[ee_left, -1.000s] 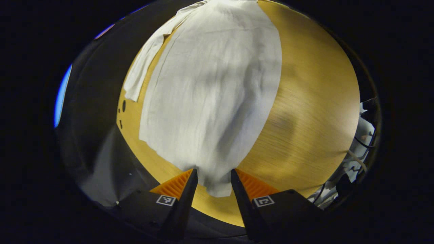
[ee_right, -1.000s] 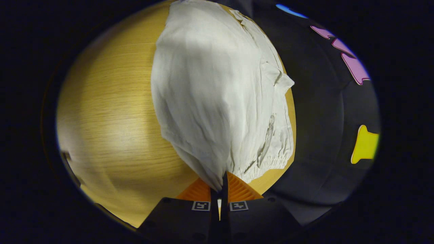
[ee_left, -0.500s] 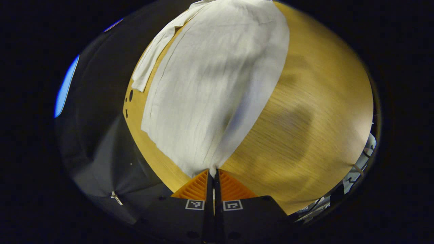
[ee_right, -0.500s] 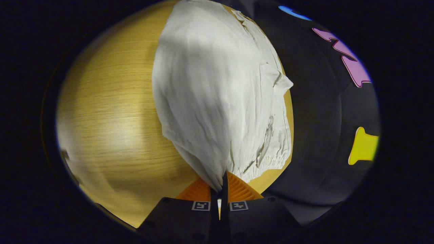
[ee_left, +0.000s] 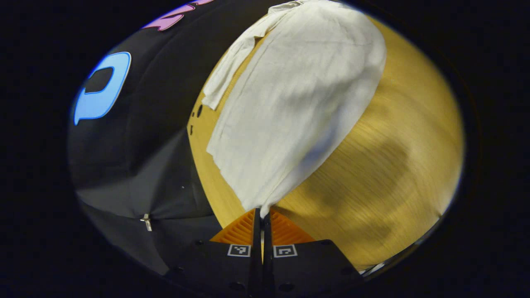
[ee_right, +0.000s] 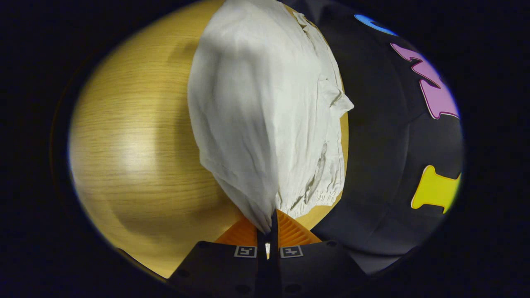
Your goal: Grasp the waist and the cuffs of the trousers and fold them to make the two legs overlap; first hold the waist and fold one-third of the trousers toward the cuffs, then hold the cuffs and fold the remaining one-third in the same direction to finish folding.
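We see both the left gripper [ee_left: 261,212] and right gripper [ee_right: 271,215] with jaws clenched on thin corners of the white trousers [ee_left: 302,103]; a tug could slip the fabric free.

Off-white trousers [ee_left: 298,103], faintly creased and plain, no print, pale yellow-brown wood-grain table [ee_left: 393,165] with fine streaks, black booth cloth [ee_right: 385,145] behind, small black-and-white square markers [ee_right: 245,251] on the gripper bodies
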